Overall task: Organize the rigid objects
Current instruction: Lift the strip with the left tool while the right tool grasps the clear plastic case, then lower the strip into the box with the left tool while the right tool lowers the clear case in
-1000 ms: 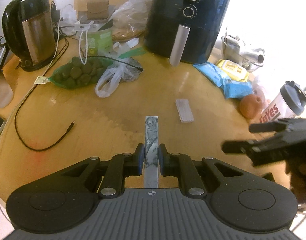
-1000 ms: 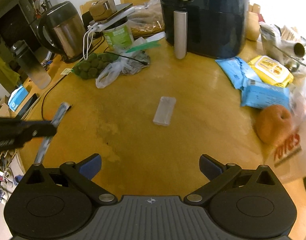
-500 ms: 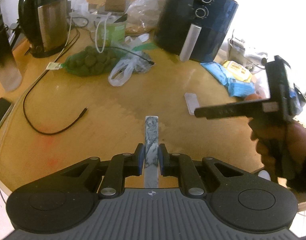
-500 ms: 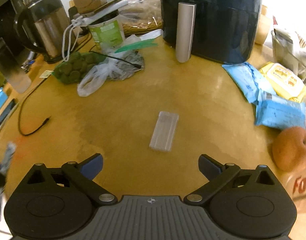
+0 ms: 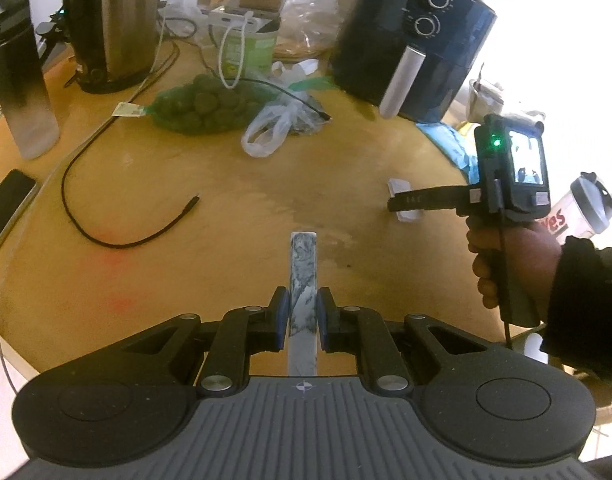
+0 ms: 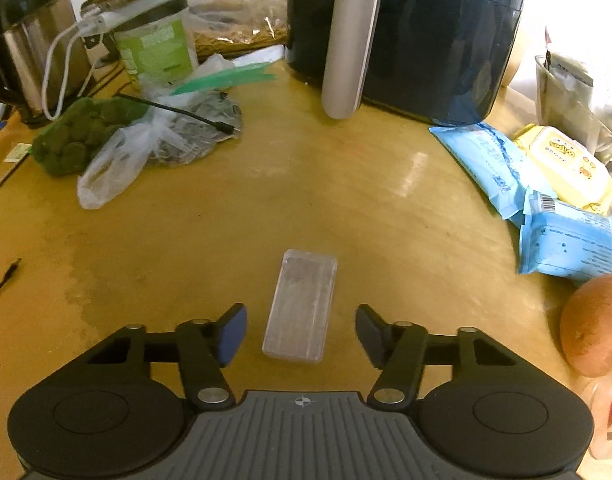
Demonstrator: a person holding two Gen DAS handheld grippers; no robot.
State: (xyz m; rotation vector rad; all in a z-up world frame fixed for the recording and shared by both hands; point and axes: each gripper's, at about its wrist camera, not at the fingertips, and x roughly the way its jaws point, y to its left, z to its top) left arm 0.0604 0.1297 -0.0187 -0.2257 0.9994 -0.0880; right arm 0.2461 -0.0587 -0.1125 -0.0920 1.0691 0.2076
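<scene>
Left tool (image 5: 302, 316) clamped on a flat marbled grey-white bar (image 5: 303, 276), which sticks straight forward from between the blue pads, above the wooden counter (image 5: 234, 216). Right tool (image 6: 301, 334) jaws spread wide, low over the counter, with a clear plastic case (image 6: 302, 306) lying flat between the fingertips (image 6: 232, 330); neither pad touches it, gaps on both sides. From the left wrist view the right tool (image 5: 402, 202) shows side-on, held by the right hand (image 5: 506, 258) in a dark sleeve, its fingers reaching over the same case (image 5: 404, 200) (mostly hidden there, only pale ends showing). Back of counter: dark air fryer (image 6: 406, 36) with silver handle, steel kettle (image 5: 114, 24), green-labelled tub (image 6: 156, 52), net bag of avocados (image 5: 202, 108), thin plastic bag (image 6: 118, 168). Right side: blue wipe packs (image 6: 566, 240), a yellow wipes pack (image 6: 566, 164), a round brownish fruit (image 6: 594, 324). Loose black cable (image 5: 106, 216) curls on the left.
</scene>
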